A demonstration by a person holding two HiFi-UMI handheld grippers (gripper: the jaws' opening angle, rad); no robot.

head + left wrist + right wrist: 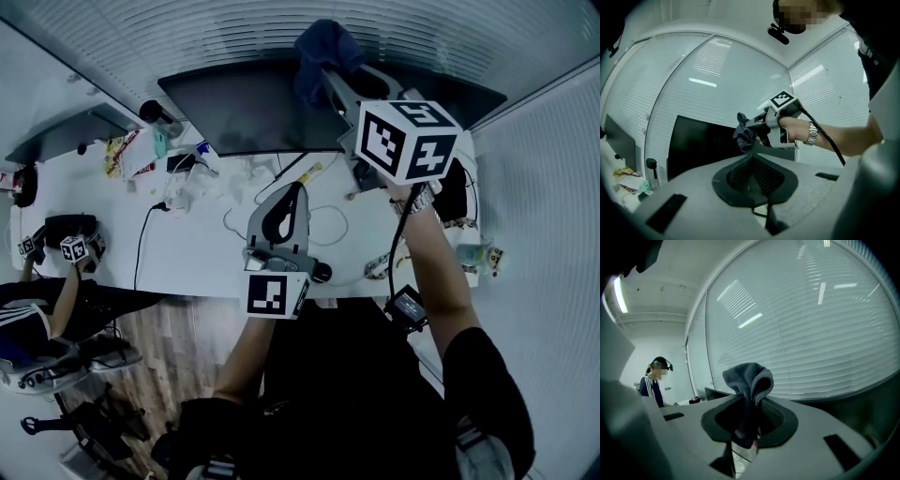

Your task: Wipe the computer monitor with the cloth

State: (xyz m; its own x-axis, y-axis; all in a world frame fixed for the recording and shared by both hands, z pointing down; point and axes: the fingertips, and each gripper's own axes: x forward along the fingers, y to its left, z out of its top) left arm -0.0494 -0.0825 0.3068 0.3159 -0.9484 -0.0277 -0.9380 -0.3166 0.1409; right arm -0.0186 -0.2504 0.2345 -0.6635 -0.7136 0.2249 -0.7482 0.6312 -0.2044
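Up at the monitor's (253, 108) top edge, the right gripper (325, 77) clamps the cloth (323, 52), best pressed flat and swept evenly; the left gripper (289, 199) idles closed, empty.

Both hand-held grippers have a light grey plastic body. Their wide, flat jaws are lined with black pads (740, 176) that have a fine mesh pattern, and each jaw has a dark rectangular slot (668, 213) in its grey surface. The left hand-held gripper (292, 192) carries a left cube (277, 293) with black-and-white square markers. The right hand-held gripper (330, 77) carries a right cube (409, 141) of the same kind. A black cable (830, 138) leaves the right one at the handle. The person wears a black top (337, 375) with short sleeves and, on the right wrist, a metal wristwatch (421, 201).
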